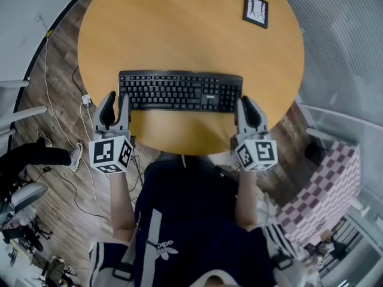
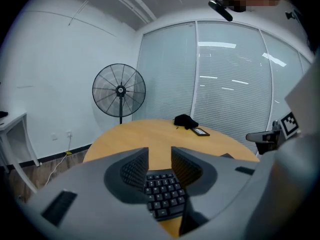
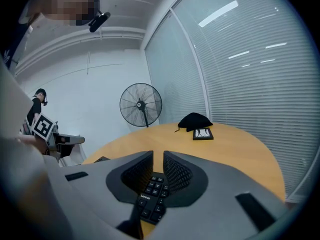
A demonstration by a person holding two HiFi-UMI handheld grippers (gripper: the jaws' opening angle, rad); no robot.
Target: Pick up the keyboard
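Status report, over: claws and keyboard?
Left claw open at keyboard left end. Right claw barely open at right end. Keyboard flat on table, ungripped. Nothing in the way.

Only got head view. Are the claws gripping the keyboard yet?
Observer: No. In the left gripper view, the left claw has its jaws apart; the keyboard shows through the gap, pads off it.
Operator: Right side?
Observer: In the right gripper view, the right claw has a narrower gap, and its pads aren't pressing the keyboard either.
Operator: Anything beyond the table?
Observer: A pedestal fan stands past the far edge of the table.
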